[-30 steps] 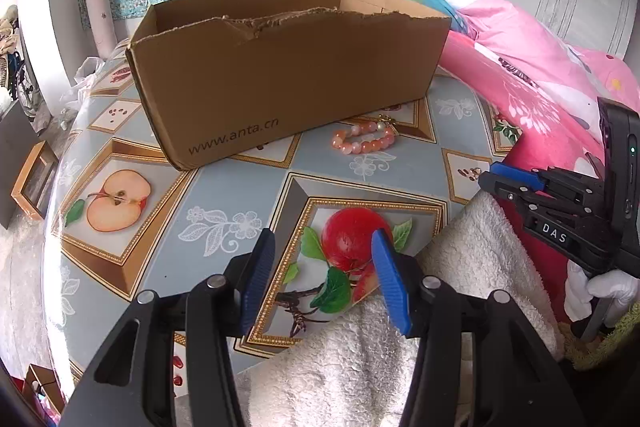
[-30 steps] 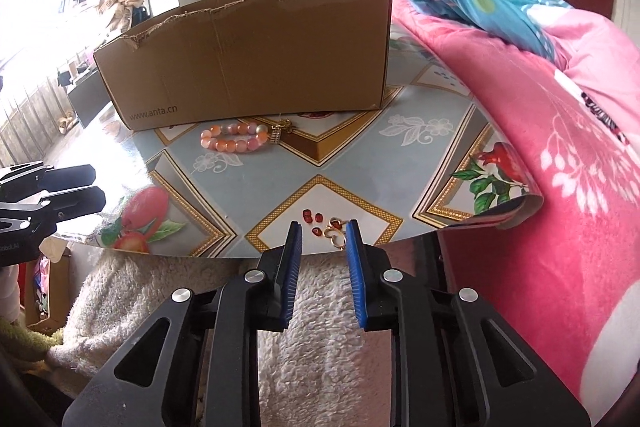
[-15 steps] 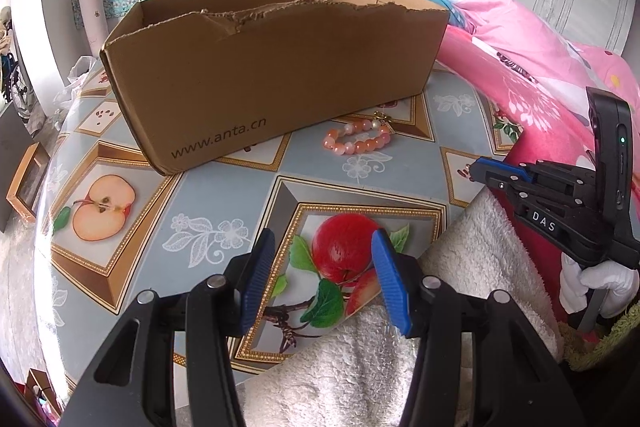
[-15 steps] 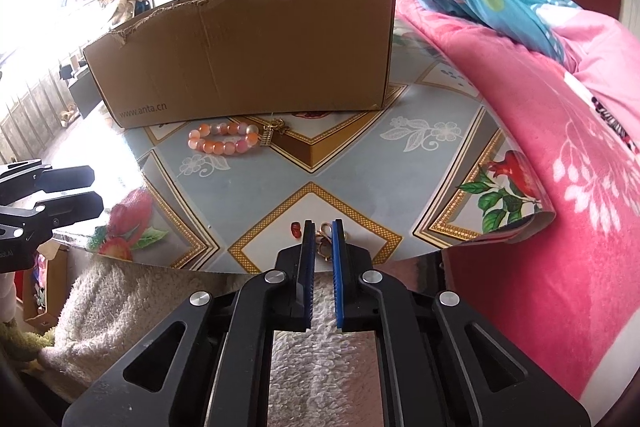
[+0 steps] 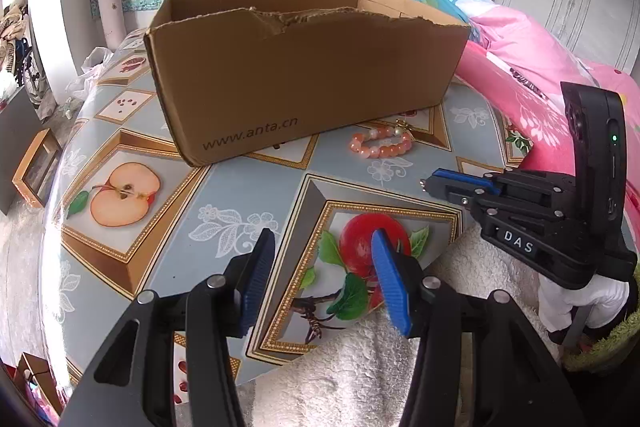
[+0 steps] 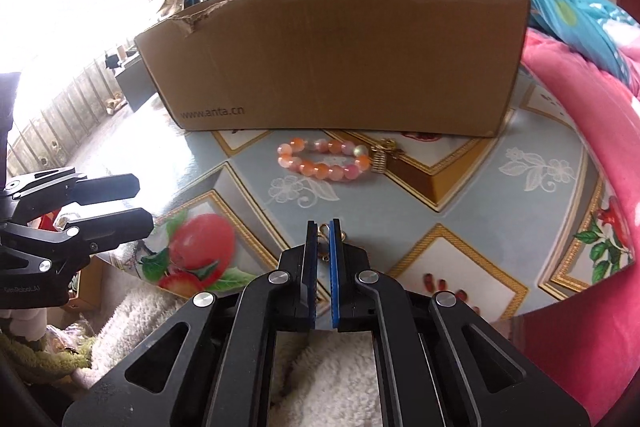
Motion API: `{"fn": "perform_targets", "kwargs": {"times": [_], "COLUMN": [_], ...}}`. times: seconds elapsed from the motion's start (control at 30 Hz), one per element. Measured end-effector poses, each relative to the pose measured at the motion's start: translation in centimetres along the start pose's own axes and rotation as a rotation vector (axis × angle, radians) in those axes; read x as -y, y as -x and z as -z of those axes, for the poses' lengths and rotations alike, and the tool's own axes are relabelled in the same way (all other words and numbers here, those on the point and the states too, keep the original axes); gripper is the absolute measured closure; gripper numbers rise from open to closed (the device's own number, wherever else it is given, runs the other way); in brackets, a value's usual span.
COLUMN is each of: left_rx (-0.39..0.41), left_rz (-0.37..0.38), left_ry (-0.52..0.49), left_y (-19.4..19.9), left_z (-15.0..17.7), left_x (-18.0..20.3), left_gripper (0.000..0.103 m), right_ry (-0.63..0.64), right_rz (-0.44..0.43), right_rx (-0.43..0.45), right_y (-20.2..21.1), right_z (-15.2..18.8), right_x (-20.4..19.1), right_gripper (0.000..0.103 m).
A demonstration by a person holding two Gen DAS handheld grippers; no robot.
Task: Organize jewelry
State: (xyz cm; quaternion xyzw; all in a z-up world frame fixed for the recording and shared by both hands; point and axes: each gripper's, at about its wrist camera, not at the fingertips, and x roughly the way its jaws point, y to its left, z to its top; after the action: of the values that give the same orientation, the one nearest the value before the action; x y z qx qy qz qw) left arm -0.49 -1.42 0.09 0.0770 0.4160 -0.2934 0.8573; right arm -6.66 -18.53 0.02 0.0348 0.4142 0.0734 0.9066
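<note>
Bead bracelet (image 6: 325,159) beside cardboard box (image 6: 332,55), right tool (image 6: 324,227) pinching gold trinket (image 6: 323,230), left tool (image 5: 322,247) wide.

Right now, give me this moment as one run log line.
right gripper: shut on small gold trinket | left gripper: open, empty | bead bracelet: on table beside cardboard box
</note>
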Motion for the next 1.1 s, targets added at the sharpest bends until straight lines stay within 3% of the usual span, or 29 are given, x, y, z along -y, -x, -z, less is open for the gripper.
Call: {"fn": "perform_targets", "kwargs": {"times": [0.23,0.37,0.5,0.73,0.8,0.93,1.1], "left_rx": [0.016,0.025,0.039,0.070,0.072,0.082,0.014], "left_rz": [-0.032,-0.040,-0.027,0.035,0.073,0.072,0.065], "left_ry": [0.043,0.062,0.042,-0.056,-0.109,-0.229,-0.360], "left_y": [0.8,0.9,0.5,-1.6,-2.4,-4.2,-7.1], "left_z": [0.6,0.6,0.1,-3.1,-4.1,-5.7,-7.1], "left_x": [-1.5,-2.2,-1.9,1.4,2.9,5.2,6.6], "left_gripper": [0.054,0.054,0.054,0.056,0.058,0.058,0.059], "right_ry": [0.052,0.000,-0.054,-0.135,-0.157,-0.185,-0.222], "right_rz": [-0.076,-0.103,-0.066,0.022,0.033,0.053,0.056], "right_rx": [-0.002,0.000,0.018,0.017,0.023,0.041,0.050], "right_y": [-2.0,-1.4,0.2,1.2,1.6,2.2,2.0], "right_z": [-1.5,-1.9,-1.3,0.6,1.0,1.2,1.4], "right_x": [-2.8,-1.7,0.0,2.5,2.9,4.1,4.9], "right_gripper": [0.099,0.096,0.096,0.096,0.096,0.094,0.094]}}
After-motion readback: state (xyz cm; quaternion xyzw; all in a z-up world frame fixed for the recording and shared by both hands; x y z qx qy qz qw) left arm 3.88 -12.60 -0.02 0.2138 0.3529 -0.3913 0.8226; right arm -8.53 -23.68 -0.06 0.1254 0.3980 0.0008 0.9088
